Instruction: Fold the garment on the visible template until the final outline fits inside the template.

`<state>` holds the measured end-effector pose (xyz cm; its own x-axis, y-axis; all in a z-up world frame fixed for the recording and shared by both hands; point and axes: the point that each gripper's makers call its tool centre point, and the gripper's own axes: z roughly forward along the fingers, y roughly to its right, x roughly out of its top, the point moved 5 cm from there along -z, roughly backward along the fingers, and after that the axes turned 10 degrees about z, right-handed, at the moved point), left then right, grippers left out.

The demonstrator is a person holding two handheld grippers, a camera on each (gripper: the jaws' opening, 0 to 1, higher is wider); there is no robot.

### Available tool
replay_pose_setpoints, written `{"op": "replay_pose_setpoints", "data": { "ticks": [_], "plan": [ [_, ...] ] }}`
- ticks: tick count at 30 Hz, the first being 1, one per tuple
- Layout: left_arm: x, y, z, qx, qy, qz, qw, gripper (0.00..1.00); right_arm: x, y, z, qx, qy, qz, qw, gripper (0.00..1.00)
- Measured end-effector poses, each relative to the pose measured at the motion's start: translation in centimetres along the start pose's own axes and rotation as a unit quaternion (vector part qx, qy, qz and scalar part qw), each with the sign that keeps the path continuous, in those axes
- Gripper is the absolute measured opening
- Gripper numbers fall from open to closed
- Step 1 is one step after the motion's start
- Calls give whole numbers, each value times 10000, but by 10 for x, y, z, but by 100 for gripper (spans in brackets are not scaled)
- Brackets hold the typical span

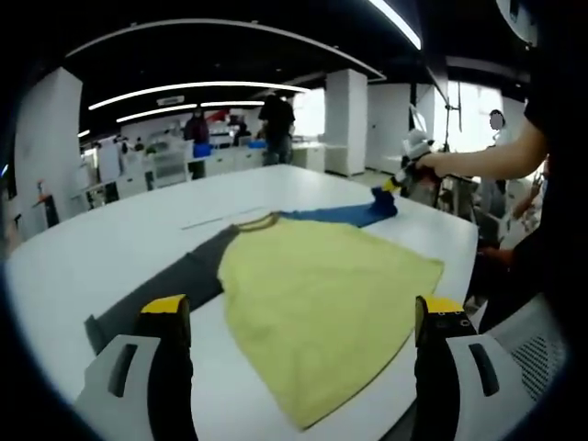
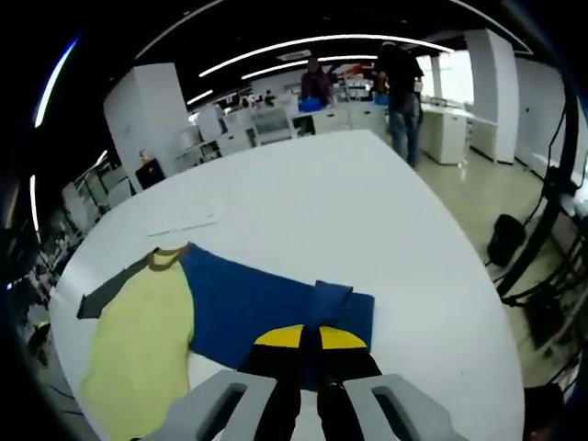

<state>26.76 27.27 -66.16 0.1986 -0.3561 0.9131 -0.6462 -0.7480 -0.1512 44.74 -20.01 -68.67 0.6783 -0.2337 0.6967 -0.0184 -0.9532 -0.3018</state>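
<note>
Your right gripper (image 2: 309,342) has its yellow-tipped jaws pressed together on the blue sleeve (image 2: 333,310) of the shirt (image 2: 184,322), pinching a raised fold of the cloth at the sleeve's end. From that pinch the blue sleeve runs back to the shirt's yellow body (image 2: 138,354), which lies flat on the white surface (image 2: 331,211). Beyond the body, the brownish collar (image 2: 168,257) sits at the neck, and the grey sleeve (image 2: 115,287) stretches away on the far side of the collar from the blue one.

Your left gripper (image 1: 303,317) holds its jaws wide apart over the near hem of the shirt (image 1: 322,294), with nothing between them. One black-and-yellow jaw hangs by the grey sleeve (image 1: 165,289), the other past the hem's opposite corner. From the hem the yellow body runs up to the collar (image 1: 257,221), and the blue sleeve (image 1: 344,214) reaches away from the collar toward the surface's far edge. There your right gripper (image 1: 390,186) shows small, closed on the sleeve's end, with your hand (image 1: 432,165) and forearm behind it.

A thin pale strip (image 2: 184,223) lies on the surface (image 1: 110,239) just beyond the collar. Well past the surface, two people (image 2: 400,83) stand by white cabinets (image 2: 354,118), and long ceiling lights curve overhead.
</note>
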Motion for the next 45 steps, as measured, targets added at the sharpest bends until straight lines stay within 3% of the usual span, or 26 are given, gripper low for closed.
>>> {"op": "replay_pose_setpoints", "data": {
  "ticks": [18,45],
  "plan": [
    [-1,3,-1,-18,3,1,10000,99,-7,-62,20,290,-3,-200,9994,0],
    [-7,4,-1,-19,-91,25,10000,99,-19,-131,54,788,-221,-520,9953,0]
  ]
}}
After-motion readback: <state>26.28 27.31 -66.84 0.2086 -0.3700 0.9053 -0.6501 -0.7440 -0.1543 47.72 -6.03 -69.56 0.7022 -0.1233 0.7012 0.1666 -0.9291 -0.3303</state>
